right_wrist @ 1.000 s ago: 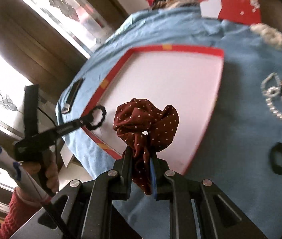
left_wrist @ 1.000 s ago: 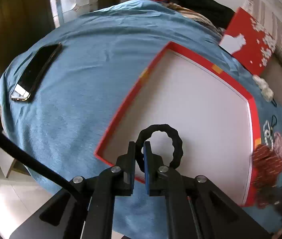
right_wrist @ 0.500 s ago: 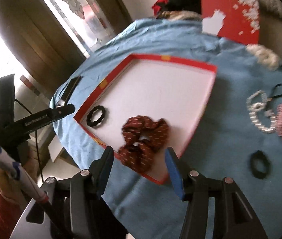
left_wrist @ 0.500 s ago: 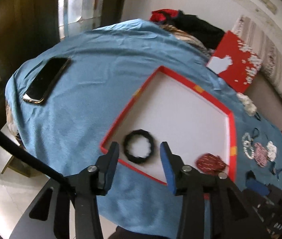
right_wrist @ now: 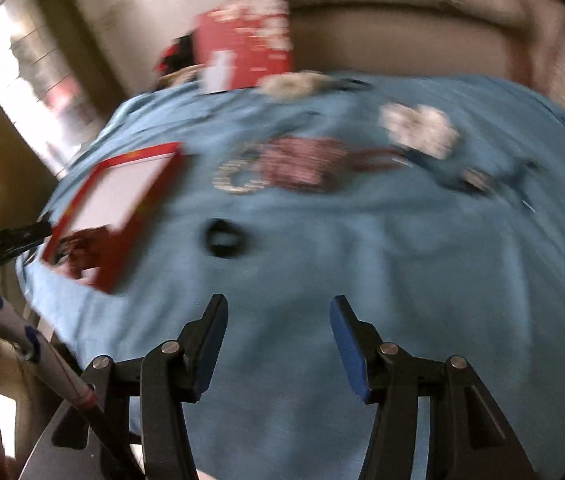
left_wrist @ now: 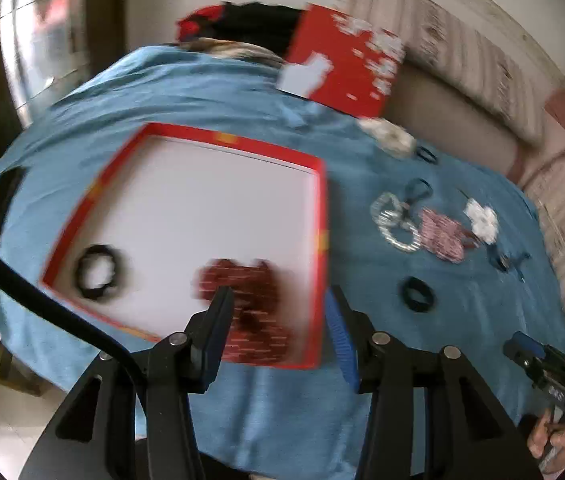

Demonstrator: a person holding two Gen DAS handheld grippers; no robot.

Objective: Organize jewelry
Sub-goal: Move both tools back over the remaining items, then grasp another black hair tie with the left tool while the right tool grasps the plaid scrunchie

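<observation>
A red-rimmed white tray [left_wrist: 318, 208] lies on the blue cloth; it also shows in the right wrist view [right_wrist: 130, 216]. In it lie a black wavy hair tie [left_wrist: 96, 272] and a dark red dotted scrunchie [left_wrist: 250, 312]. My left gripper [left_wrist: 278, 324] is open and empty, above the tray's near right corner. My right gripper [right_wrist: 278, 336] is open and empty, above bare cloth. A black hair tie [right_wrist: 222, 238] lies ahead of it, also in the left wrist view [left_wrist: 416, 294]. Further off lie a bead bracelet [right_wrist: 234, 178], a pink scrunchie [right_wrist: 302, 160] and a white scrunchie [right_wrist: 422, 128].
A red box lid [left_wrist: 346, 60] leans at the back of the cloth. A black phone [left_wrist: 0, 204] lies at the left edge. Small clips and a dark keyring [left_wrist: 418, 190] lie on the right. The cloth ends close in front of both grippers.
Both grippers let go of their pieces in the tray, opened and pulled back. Both views have since swung to the right, the right one off the tray towards the loose pieces.
</observation>
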